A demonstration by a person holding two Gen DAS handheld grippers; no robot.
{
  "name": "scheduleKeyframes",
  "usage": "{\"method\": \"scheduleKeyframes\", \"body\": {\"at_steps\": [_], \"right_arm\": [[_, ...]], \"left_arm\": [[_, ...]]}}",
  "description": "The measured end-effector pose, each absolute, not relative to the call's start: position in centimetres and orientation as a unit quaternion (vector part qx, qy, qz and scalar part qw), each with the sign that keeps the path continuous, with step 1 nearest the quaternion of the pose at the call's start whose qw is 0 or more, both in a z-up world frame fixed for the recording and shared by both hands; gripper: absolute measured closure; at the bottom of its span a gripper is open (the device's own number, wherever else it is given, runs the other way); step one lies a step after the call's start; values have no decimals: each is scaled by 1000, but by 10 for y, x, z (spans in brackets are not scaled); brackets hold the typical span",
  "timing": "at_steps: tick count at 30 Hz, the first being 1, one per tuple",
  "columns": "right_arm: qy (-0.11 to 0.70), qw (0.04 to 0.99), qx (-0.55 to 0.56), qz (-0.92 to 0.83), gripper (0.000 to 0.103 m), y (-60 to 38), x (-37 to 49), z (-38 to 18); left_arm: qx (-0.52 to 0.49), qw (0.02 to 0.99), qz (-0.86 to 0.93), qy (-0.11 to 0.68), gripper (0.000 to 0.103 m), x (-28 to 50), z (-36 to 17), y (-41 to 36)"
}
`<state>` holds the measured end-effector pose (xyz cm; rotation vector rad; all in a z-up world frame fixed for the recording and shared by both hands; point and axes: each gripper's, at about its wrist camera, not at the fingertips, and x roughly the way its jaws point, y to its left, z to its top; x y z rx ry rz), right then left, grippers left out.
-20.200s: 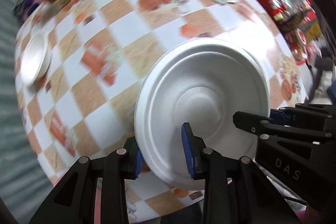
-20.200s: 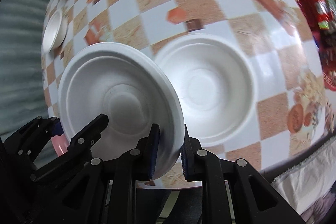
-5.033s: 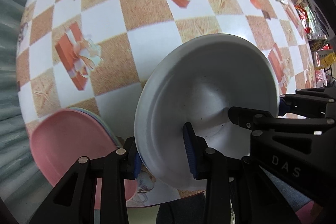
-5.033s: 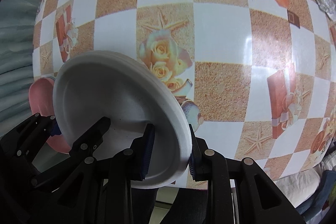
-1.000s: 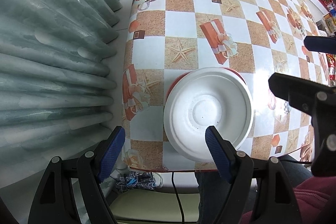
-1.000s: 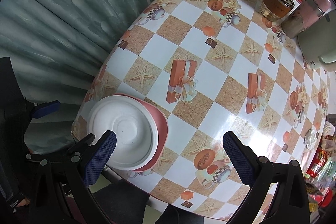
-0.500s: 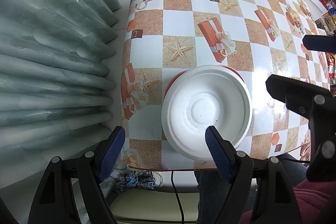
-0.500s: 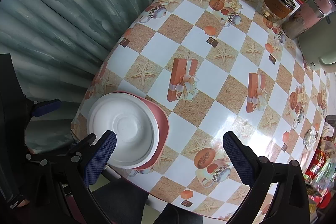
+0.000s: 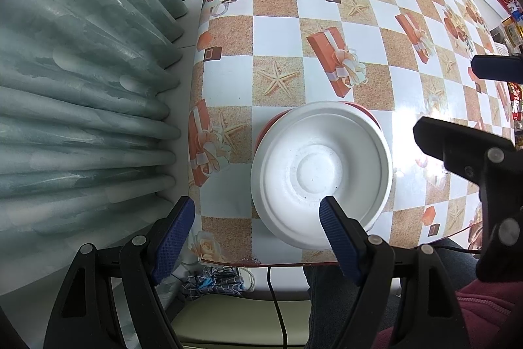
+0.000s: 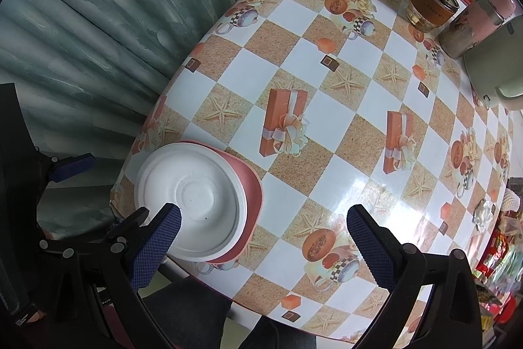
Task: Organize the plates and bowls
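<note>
The table (image 10: 343, 133) fills most of what I see, a glossy checked cloth of white and sandy-orange squares printed with starfish, gift boxes and cups; its far side and right end run out of my view, and the clutter there is too small to make out. To one side hang the pale green curtains (image 9: 81, 87), in deep soft folds that hide whatever is behind them.

At the far end stands a light green appliance (image 10: 490, 67), cut off by the edge so I cannot tell its whole shape. Beside it are a pink-lidded metal canister (image 10: 474, 22) and an amber glass jar (image 10: 431, 5).

The stack of white plates and bowls (image 9: 322, 175) sits at the near corner of the table, close to the curtain side, lying flat and opening upward. It is round, so no long axis shows. The white pieces look matte and foam-like, with ringed ridges; how many are nested I cannot tell. Under them only a crescent of the pink plates (image 10: 253, 185) shows.

My left gripper (image 9: 258, 228) stands wide above the near rim, holding nothing. My right gripper (image 10: 261, 241) is spread wide too, empty, its blue ribbed pads clear of the stack.
</note>
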<state>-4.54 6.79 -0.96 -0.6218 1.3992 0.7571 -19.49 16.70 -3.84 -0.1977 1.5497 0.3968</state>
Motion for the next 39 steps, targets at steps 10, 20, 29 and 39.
{"method": "scheduleKeyframes", "body": {"at_steps": [10, 20, 29, 39], "right_arm": [[619, 655, -276, 334, 1, 67, -45, -10], [624, 654, -273, 330, 1, 66, -45, -13], [628, 650, -273, 331, 1, 66, -43, -15], [631, 647, -271, 332, 1, 65, -42, -17]], "left_arm": [[-89, 692, 177, 694, 21, -195, -39, 167], [-87, 691, 176, 695, 21, -195, -39, 165], [-86, 688, 173, 700, 21, -192, -42, 167], [-86, 712, 164, 678, 21, -189, -34, 165]]}}
